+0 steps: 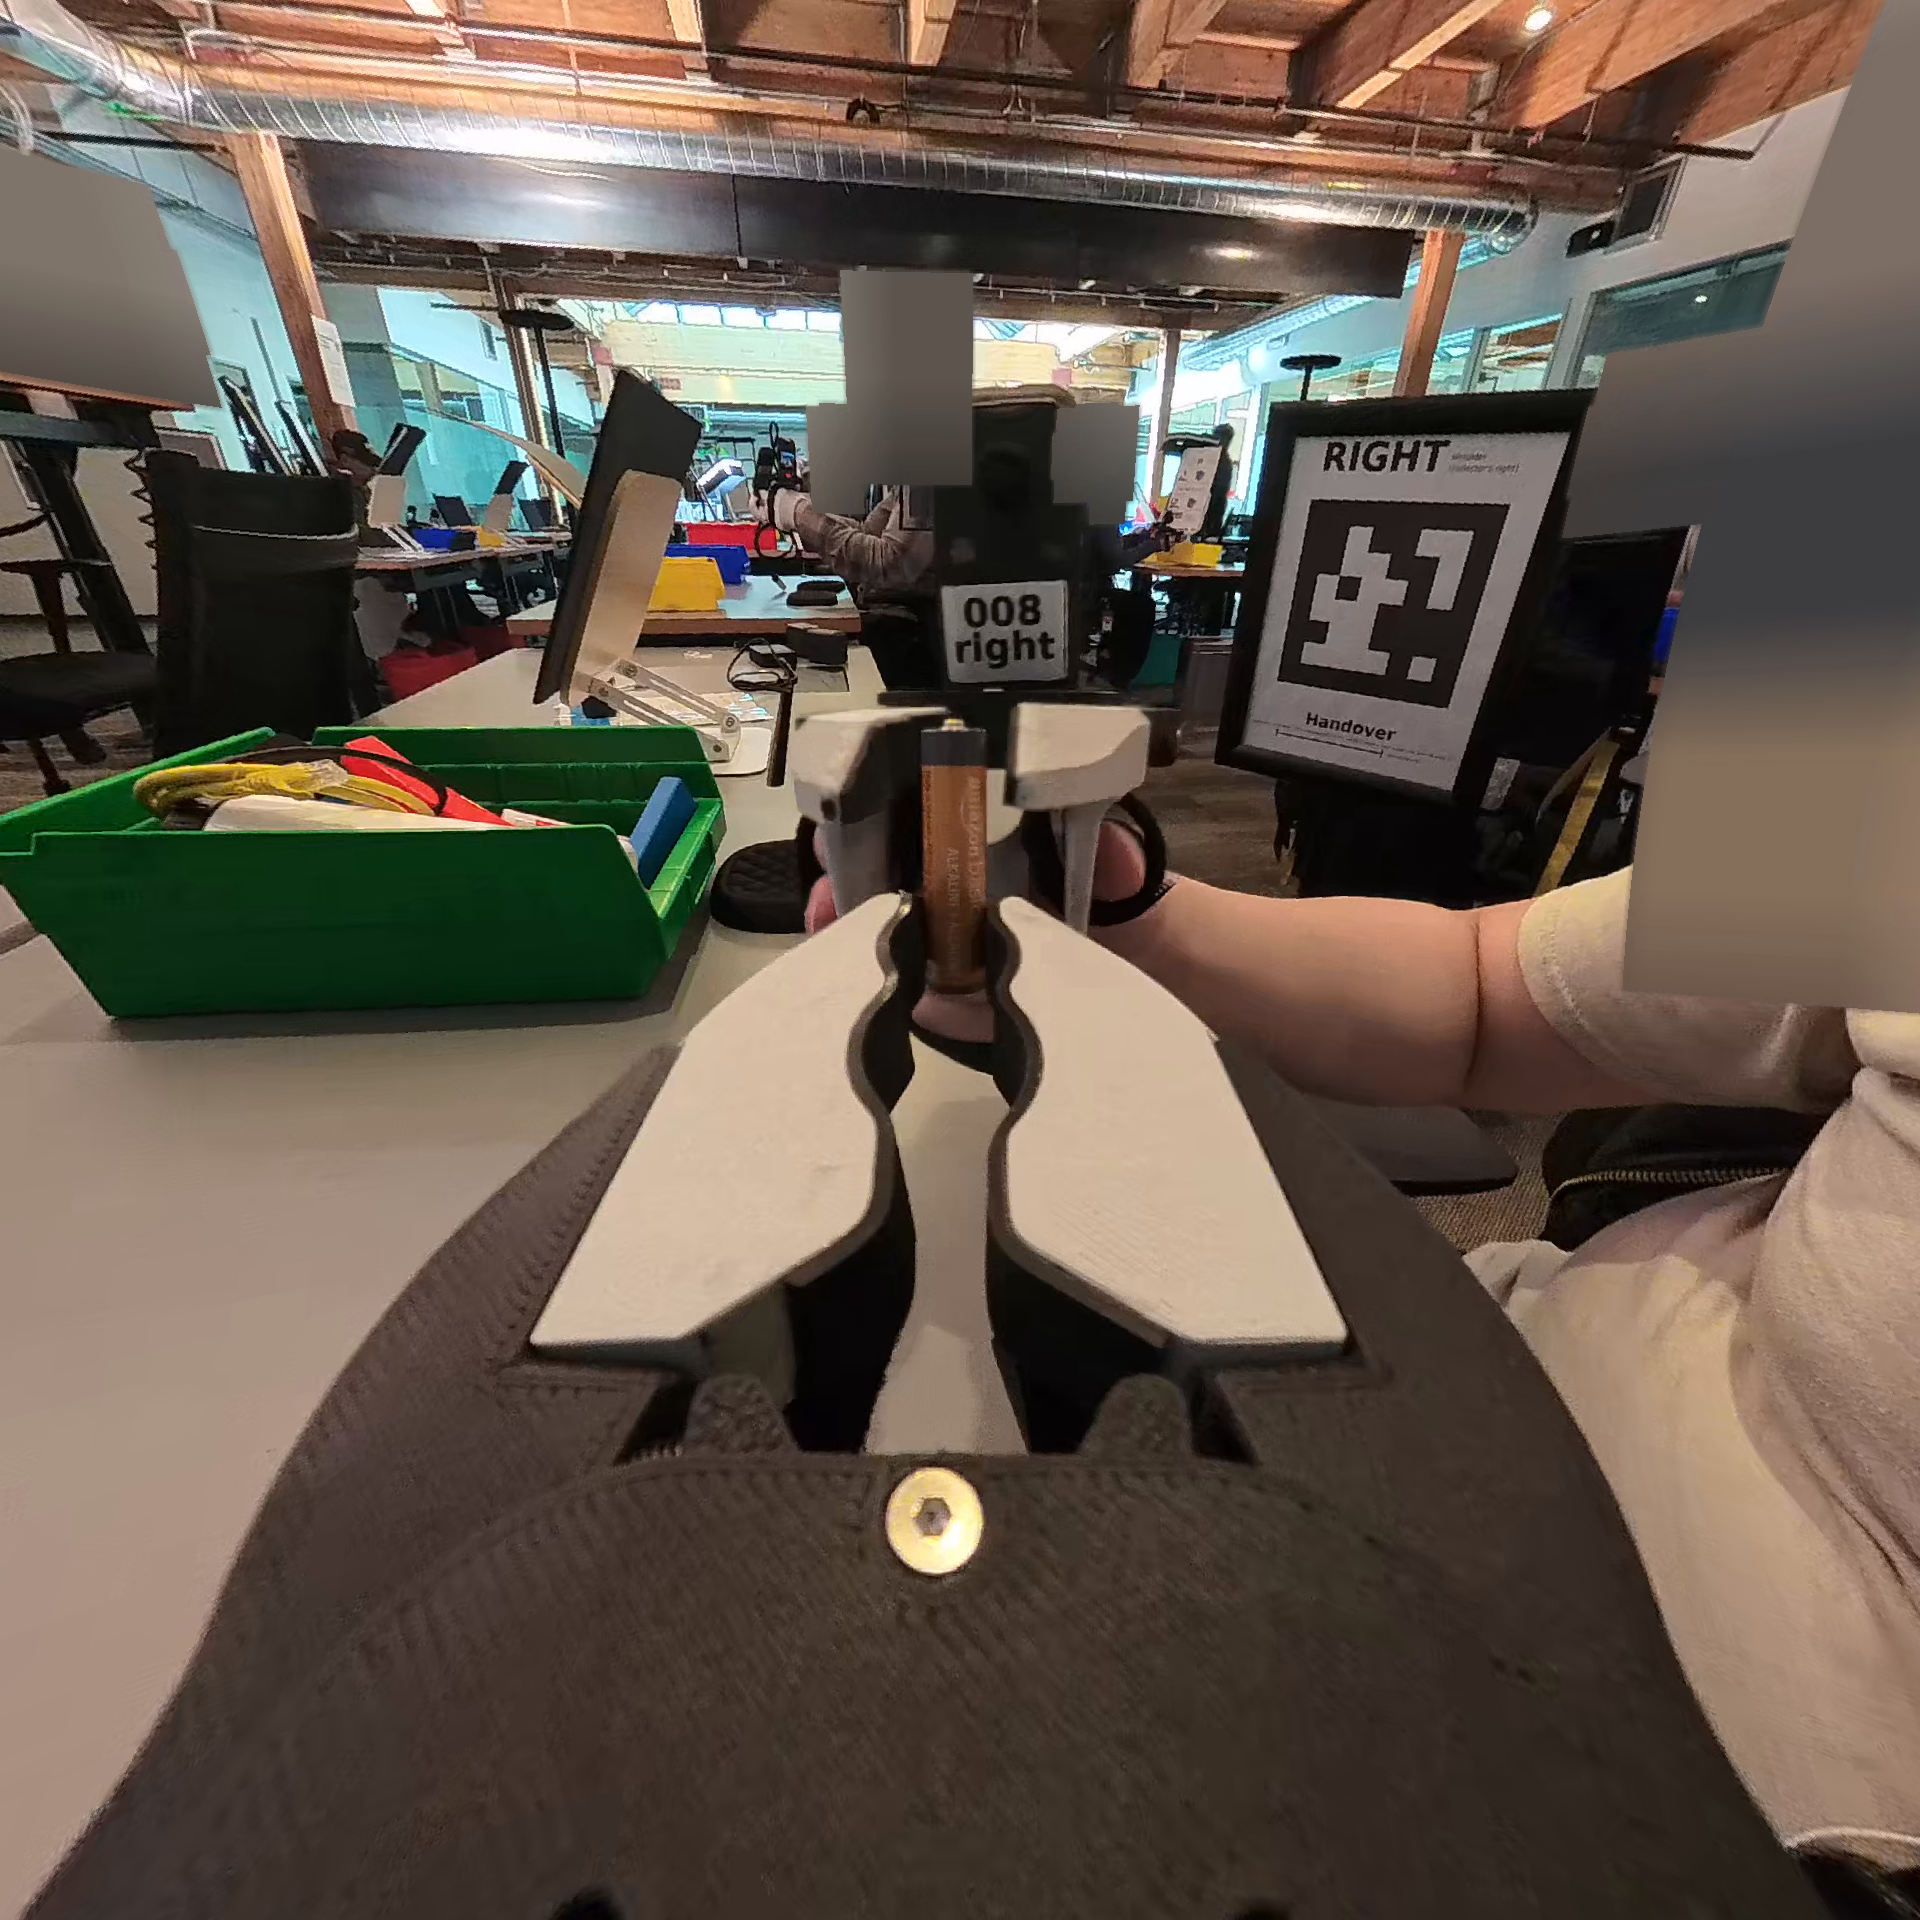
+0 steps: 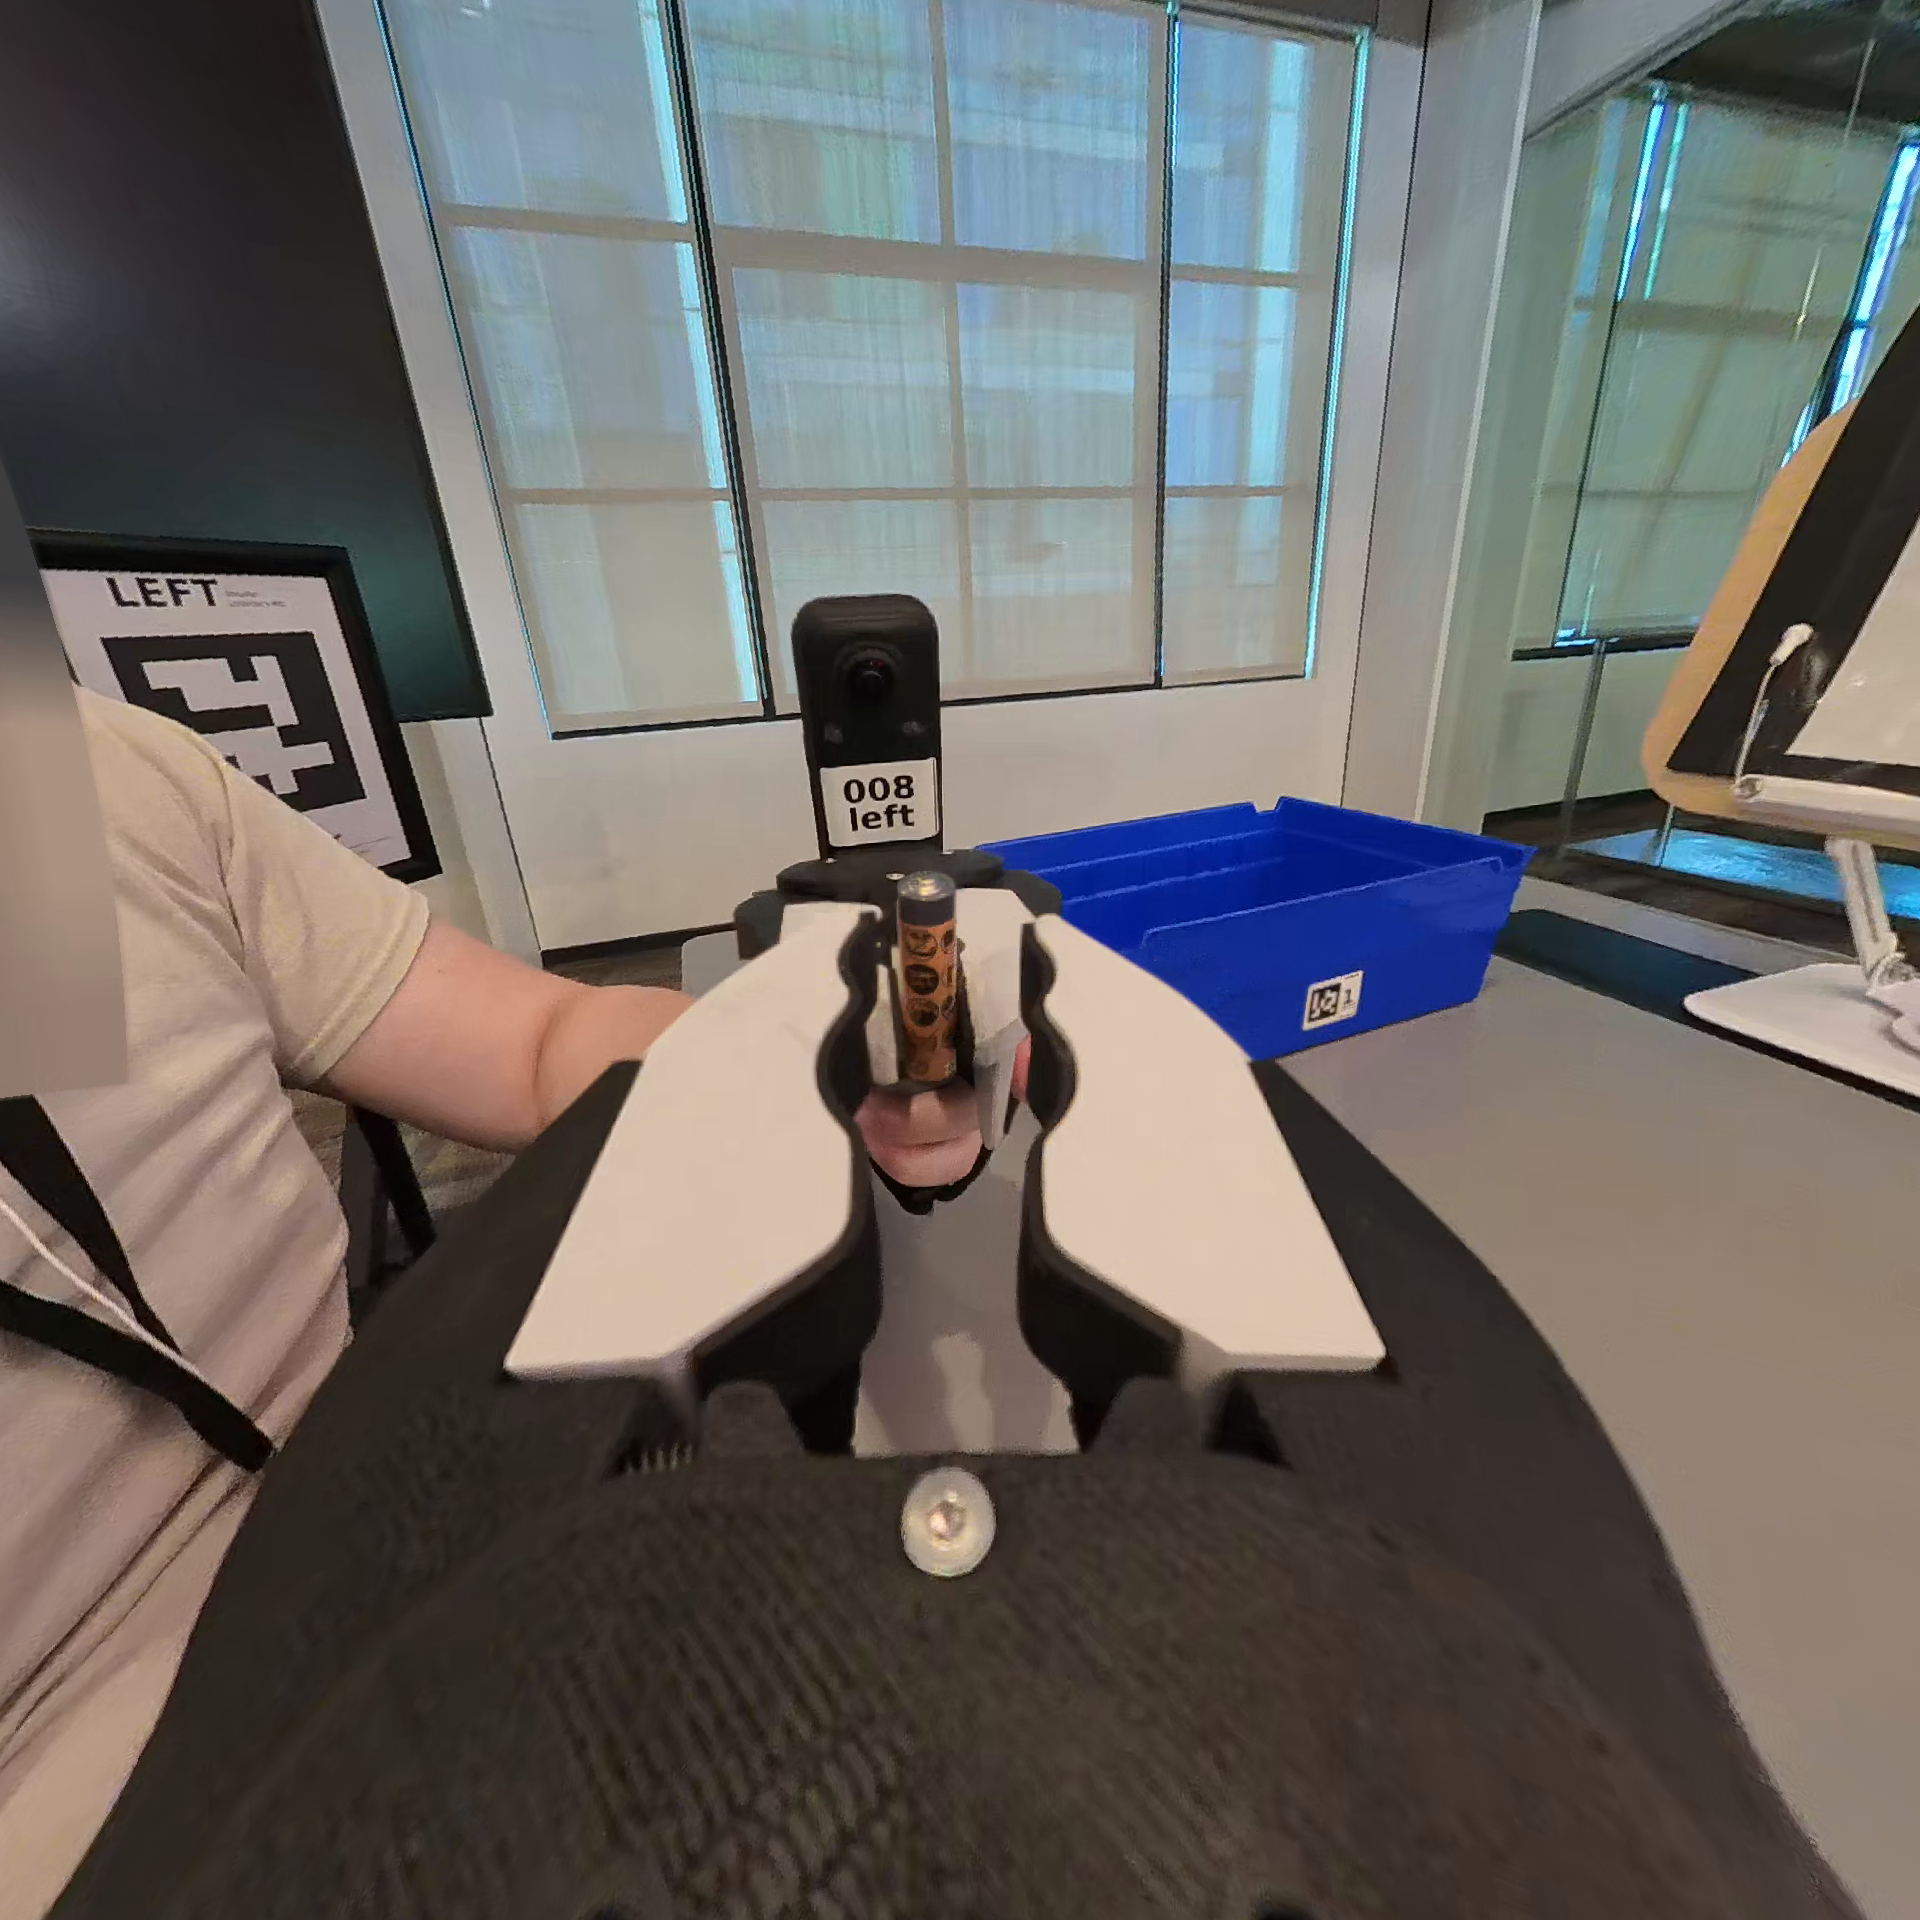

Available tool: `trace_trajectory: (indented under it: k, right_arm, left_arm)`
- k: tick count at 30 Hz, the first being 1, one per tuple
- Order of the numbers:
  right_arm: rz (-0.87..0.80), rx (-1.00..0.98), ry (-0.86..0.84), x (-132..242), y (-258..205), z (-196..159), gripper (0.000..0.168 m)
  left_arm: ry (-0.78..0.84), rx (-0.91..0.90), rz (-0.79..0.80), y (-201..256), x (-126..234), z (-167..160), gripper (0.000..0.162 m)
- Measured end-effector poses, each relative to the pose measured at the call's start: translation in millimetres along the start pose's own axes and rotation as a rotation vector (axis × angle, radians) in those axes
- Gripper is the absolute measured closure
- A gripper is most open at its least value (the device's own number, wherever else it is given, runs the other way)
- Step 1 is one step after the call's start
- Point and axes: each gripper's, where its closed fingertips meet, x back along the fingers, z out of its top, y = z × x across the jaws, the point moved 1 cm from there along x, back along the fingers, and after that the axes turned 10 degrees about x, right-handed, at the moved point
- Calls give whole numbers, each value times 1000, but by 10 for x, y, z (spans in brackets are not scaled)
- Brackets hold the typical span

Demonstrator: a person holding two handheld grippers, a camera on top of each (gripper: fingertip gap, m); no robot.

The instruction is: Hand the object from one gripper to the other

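The table (image 1: 260, 1195) carries a green bin (image 1: 343, 914) full of mixed items on one side and a blue bin (image 2: 1299, 935), which appears empty, on the other. I operate two grippers, facing each other above the table. My left gripper (image 1: 948, 914) has its jaws clamped on the lower part of the battery (image 1: 951, 852), which stands upright with its metal tip upward. My right gripper (image 2: 940, 935) has its jaws apart, one on each side of the battery's upper part, with a visible gap to it on both sides. The battery is therefore held in the air between the two grippers, carried by the left one alone. Status, by my judgement: pickup and approach are complete; the transfer itself is not. Remaining steps: bring the right jaws together on the battery, then release the left jaws and draw the left gripper away.
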Motion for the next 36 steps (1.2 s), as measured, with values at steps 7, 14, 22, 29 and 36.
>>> trace_trajectory:
  k: [7,14,22,29,36]
  right_arm:
    - [12,-8,-32,7,-3,-45,158]
    - [-85,79,-136,41,86,-201,157]
    - [-367,680,-458,85,167,-312,157]
    - [-499,1153,-700,74,185,-334,157]
    - [-551,1357,-833,49,233,-424,157]
  left_arm:
    - [-8,26,14,-49,-3,-21,152]
    - [23,-51,84,-146,93,105,119]
    - [-6,-7,91,-179,98,84,136]
    - [-64,147,107,-283,32,-51,135]
    - [-85,181,121,-332,37,-84,141]
